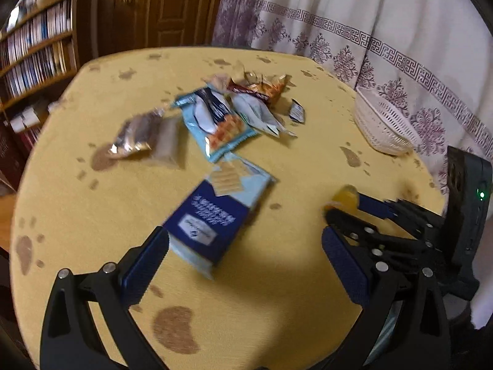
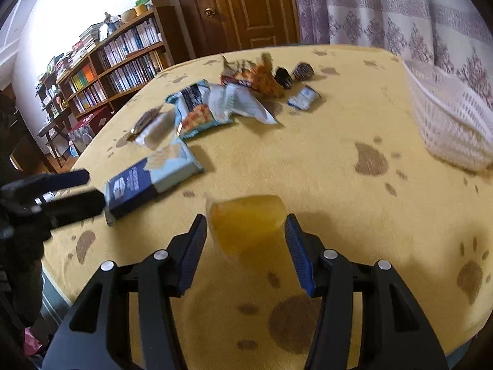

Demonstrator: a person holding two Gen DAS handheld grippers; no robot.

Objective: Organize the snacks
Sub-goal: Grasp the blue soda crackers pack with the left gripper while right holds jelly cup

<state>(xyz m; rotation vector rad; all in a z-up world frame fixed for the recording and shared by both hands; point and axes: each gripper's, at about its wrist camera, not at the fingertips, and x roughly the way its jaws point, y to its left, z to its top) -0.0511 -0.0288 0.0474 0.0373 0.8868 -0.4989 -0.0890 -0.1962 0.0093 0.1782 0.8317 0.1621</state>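
Observation:
A blue and pale cracker packet [image 1: 215, 212] lies on the yellow table [image 1: 292, 277] just ahead of my open left gripper [image 1: 245, 246]; it also shows in the right wrist view [image 2: 151, 178]. My right gripper [image 2: 246, 234] is shut on a yellow jelly cup [image 2: 246, 222] just above the table; the cup also shows in the left wrist view [image 1: 345, 197]. A heap of snack packets [image 1: 234, 108] lies mid-table, with a silver packet [image 1: 138, 132] to its left. A white lattice basket [image 2: 450, 123] stands at the right edge.
The tablecloth [image 2: 339, 154] has brown paw prints. A bookshelf [image 2: 117, 61] and wooden door [image 2: 240, 6] stand behind the table on the left, a patterned curtain [image 2: 400, 9] behind on the right. The left gripper shows in the right wrist view [image 2: 71, 191].

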